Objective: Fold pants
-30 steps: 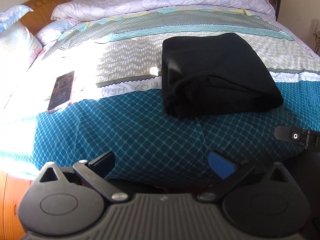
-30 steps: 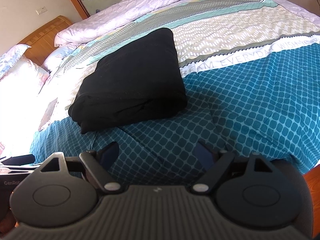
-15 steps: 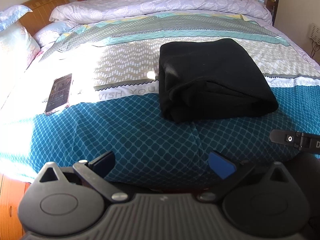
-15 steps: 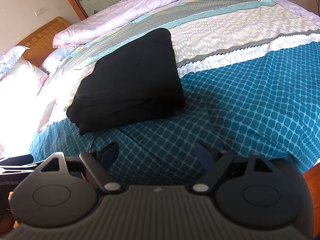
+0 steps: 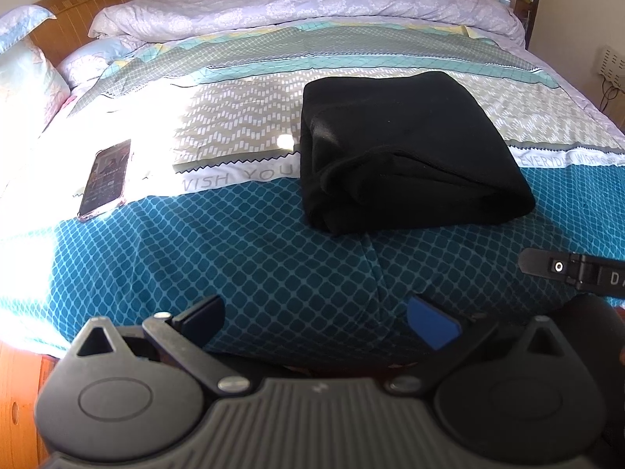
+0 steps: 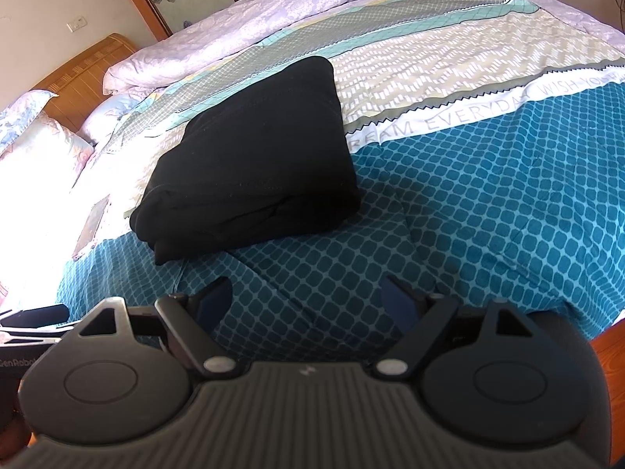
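Note:
The black pants (image 5: 406,152) lie folded into a thick rectangular bundle on the patterned bedspread (image 5: 254,258); they also show in the right wrist view (image 6: 254,164). My left gripper (image 5: 316,320) is open and empty, held back at the near edge of the bed, well short of the pants. My right gripper (image 6: 308,301) is open and empty too, near the bed's front edge, with the pants ahead and to its left. Part of the right gripper shows at the right edge of the left wrist view (image 5: 578,269).
A phone (image 5: 105,179) lies on the sunlit left part of the bedspread. A rolled lilac duvet (image 5: 304,4) runs along the far side. Pillows (image 5: 23,74) and a wooden headboard (image 5: 78,11) are at the left. The bed's wooden frame (image 6: 609,336) shows at the right.
Both grippers have drawn back and tilted slightly, so the bed sits a little lower in view. The folded pants have not moved. Both grippers stay open.

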`<state>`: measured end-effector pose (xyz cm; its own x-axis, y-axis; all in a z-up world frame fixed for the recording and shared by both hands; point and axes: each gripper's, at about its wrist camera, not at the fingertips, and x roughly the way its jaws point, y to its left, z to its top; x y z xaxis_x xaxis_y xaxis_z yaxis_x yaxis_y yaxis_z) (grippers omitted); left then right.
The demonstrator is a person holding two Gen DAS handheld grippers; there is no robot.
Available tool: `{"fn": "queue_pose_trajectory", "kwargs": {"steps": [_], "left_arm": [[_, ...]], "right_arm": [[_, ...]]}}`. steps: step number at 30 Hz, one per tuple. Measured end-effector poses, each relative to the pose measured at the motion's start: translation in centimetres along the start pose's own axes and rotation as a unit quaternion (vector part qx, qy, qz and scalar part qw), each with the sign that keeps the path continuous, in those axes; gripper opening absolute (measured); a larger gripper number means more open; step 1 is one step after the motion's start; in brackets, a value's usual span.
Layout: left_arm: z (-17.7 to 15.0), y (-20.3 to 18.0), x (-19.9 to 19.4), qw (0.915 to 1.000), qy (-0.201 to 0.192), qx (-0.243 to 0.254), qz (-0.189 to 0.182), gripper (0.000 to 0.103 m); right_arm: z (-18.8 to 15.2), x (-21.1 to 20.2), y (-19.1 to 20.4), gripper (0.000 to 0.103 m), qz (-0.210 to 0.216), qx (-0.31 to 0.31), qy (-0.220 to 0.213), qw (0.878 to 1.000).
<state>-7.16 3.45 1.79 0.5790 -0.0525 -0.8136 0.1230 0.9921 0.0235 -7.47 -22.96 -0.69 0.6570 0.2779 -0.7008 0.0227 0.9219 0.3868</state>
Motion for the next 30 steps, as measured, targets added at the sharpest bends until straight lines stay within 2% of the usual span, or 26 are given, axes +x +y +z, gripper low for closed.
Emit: {"fn": "queue_pose_trajectory", "kwargs": {"steps": [30], "left_arm": [[-0.08, 0.04, 0.27, 0.9999, 0.006, -0.003, -0.014, 0.103]], "right_arm": [[0.06, -0.32, 0.16, 0.085, -0.007, -0.001, -0.012, 1.000]]}}
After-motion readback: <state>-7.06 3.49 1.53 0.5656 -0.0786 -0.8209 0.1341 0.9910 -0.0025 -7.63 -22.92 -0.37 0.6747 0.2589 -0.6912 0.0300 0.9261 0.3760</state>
